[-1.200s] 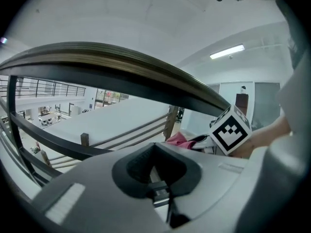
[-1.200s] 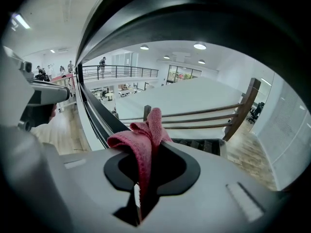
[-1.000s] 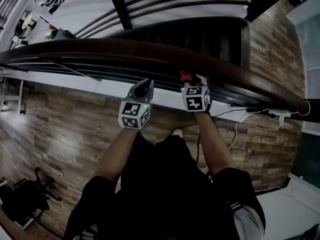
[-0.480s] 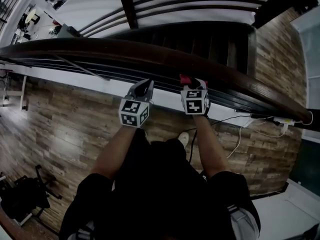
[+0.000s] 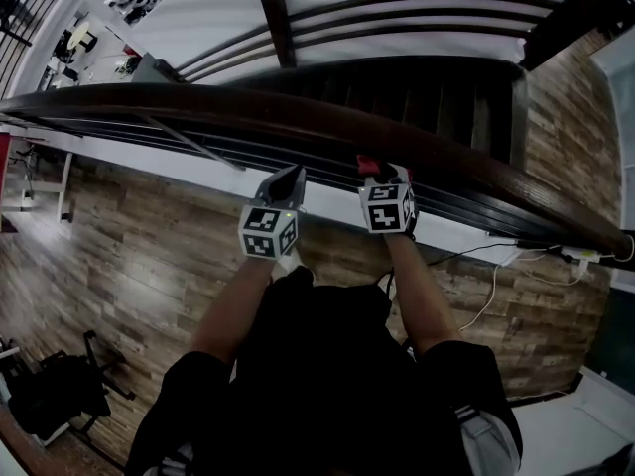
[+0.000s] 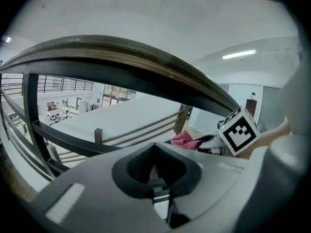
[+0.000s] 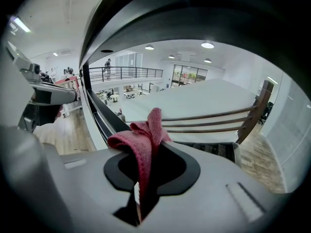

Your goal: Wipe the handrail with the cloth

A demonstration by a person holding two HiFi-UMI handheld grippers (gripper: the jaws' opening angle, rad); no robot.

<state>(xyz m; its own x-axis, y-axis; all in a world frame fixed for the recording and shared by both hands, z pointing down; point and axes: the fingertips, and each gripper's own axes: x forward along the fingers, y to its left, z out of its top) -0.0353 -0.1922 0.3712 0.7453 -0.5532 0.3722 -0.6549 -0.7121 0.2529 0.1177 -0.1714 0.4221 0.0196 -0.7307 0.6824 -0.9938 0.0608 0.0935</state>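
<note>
Currently, right claw [image 7: 154,147] pinching red cloth [image 7: 144,132] beside handrail [image 5: 298,112], left claw [image 6: 155,150] pressed together, empty.

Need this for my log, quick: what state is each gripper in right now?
Left gripper: shut, nothing between its jaws.
Right gripper: shut on the red terry cloth.

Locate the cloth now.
Head view, right of centre: the red cloth is clamped in the right hand-held gripper, at the near edge of the handrail.
</note>
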